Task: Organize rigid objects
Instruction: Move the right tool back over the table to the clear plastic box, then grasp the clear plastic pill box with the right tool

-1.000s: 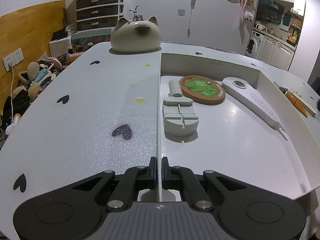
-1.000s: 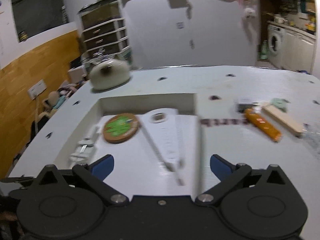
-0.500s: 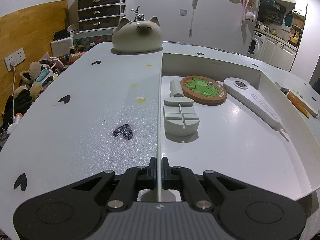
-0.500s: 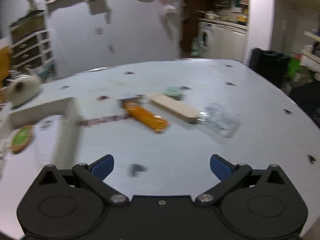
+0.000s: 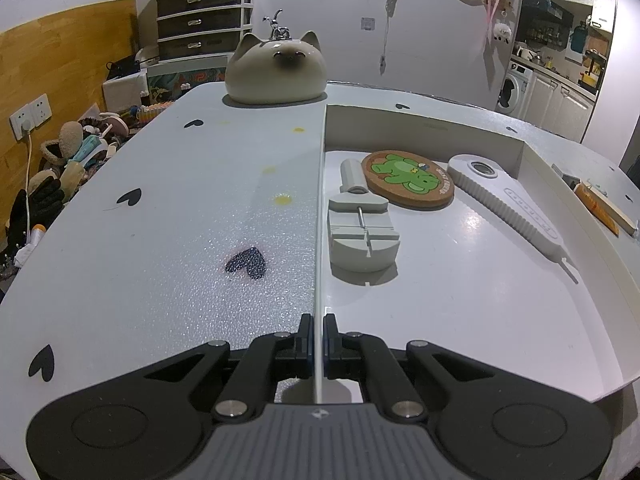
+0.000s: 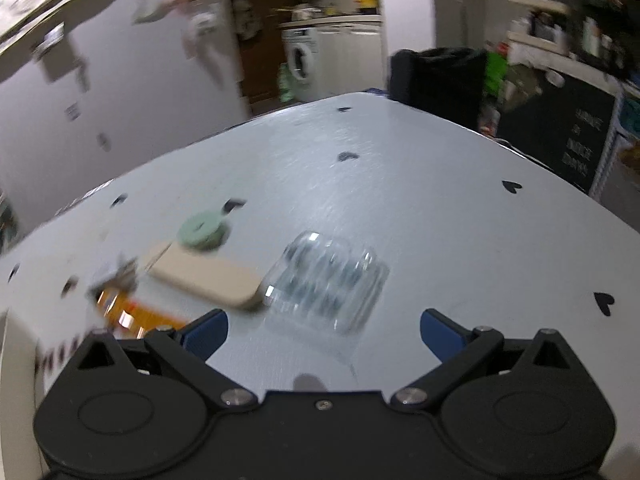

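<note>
My left gripper point(image 5: 315, 340) is clamped on the near wall of the white tray point(image 5: 536, 160), which holds a frog coaster point(image 5: 408, 180). My right gripper point(image 6: 324, 324) is spread wide above what looks, through blur, like a clear plastic case point(image 6: 328, 280) beside a beige block point(image 6: 204, 276).

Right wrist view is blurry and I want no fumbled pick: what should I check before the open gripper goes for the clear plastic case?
1. Right gripper open: ok.
2. Clear ribbed plastic case between the fingers' line: ok.
3. Beige flat block clear of the case: not ok, its end touches or overlaps.
4. Image sharp enough to aim: not ok.
5. Left gripper clamped on the white tray's wall: ok.
</note>
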The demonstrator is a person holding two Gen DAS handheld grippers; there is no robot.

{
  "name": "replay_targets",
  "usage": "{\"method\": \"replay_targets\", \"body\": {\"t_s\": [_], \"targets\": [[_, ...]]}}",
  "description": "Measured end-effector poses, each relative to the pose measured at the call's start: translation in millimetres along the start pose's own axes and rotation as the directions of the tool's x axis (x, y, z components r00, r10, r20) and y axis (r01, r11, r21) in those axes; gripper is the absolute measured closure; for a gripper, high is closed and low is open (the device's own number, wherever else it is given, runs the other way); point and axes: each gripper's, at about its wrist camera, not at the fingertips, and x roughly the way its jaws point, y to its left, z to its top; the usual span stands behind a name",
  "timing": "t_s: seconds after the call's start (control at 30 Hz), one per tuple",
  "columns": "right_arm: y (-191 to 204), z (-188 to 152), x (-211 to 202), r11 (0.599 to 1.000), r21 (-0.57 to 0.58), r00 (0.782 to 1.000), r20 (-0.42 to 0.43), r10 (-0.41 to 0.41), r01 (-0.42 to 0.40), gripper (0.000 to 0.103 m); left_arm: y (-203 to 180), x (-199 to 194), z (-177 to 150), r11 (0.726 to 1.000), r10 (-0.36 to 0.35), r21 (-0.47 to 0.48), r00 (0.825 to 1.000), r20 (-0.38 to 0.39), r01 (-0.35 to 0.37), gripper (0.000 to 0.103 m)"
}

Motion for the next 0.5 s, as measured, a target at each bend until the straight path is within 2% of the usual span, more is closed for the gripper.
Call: {"method": "replay_targets", "body": {"t_s": [0.17, 0.33, 0.4, 0.5], "targets": [[6.4, 20.5, 32.2, 0.996, 0.072, 0.998, -0.021, -0.056, 0.057, 0.000, 0.1, 0.0, 0.1, 1.000, 0.000, -0.001, 1.000, 0.000, 0.000, 0.099], [5.7, 29.9, 64.0, 0.975, 0.182, 0.990, -0.085, -0.112, 0.126, 0.000, -0.2, 0.4, 0.0, 1.000, 0.002, 0.001, 1.000, -0.002, -0.002, 0.099], [7.8, 29.0, 72.3, 0.970, 0.187, 0.985, -0.104, -0.138, 0.156, 0.000, -0.6, 1.0, 0.0, 1.000, 0.003, 0.001, 1.000, -0.004, -0.003, 0.099], [15.3, 25.8, 77.5, 0.970, 0.130, 0.977, -0.094, -0.192, 0.203, 0.000, -0.7, 1.0, -0.2, 1.000, 0.005, 0.001, 1.000, -0.003, -0.005, 0.099]]}}
